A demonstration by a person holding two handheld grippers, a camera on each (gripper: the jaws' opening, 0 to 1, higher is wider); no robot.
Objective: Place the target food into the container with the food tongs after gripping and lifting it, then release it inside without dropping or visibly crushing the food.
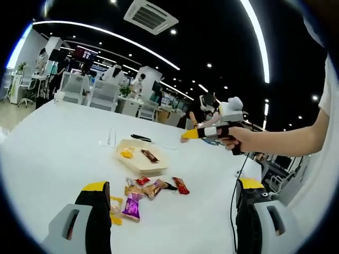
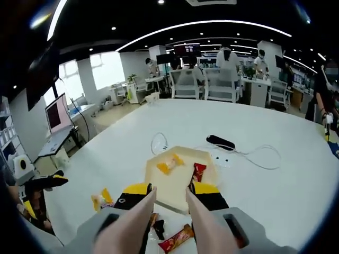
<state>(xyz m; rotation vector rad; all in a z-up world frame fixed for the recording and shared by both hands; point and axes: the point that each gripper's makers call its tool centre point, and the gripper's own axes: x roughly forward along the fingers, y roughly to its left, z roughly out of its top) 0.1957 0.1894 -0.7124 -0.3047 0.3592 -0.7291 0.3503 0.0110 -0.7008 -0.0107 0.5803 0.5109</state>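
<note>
**A:** Target food: which piece is it? I can't tell, so take me from the biggest thing down.

**B:** The broad white round table [image 1: 63,143] runs across both views. At the centre of the right gripper view sits the shallow pale-tan tray [image 2: 159,180], already holding a yellow puffy piece [image 2: 169,163] and a red wrapped snack [image 2: 198,170].

**A:** And the claws?

**B:** The left gripper [image 1: 172,186] has its black, yellow-tipped jaws spread wide at the bottom of its view, holding nothing. The right gripper [image 2: 170,189] has its jaws pressed against the two arms of the pale tan food tongs [image 2: 139,217]. The tong tips stand apart with nothing between them, hovering over the tray's near edge.

**A:** So the food is not yet lifted.

**B:** I judge not. The loose wrapped snacks [image 1: 151,189] lie on the table just below the tray in the left gripper view. Among them are a purple one [image 1: 131,206] and a red one [image 1: 181,185].

**A:** What could go wrong?

**B:** The wrappers look slick and lie touching one another. The tongs may catch two at once, or a shallow pinch may let one slip over the table. Squeezing harder to prevent that could crush what's inside. Opening before the tips clear the low rim would drop the snack outside the tray.
</note>
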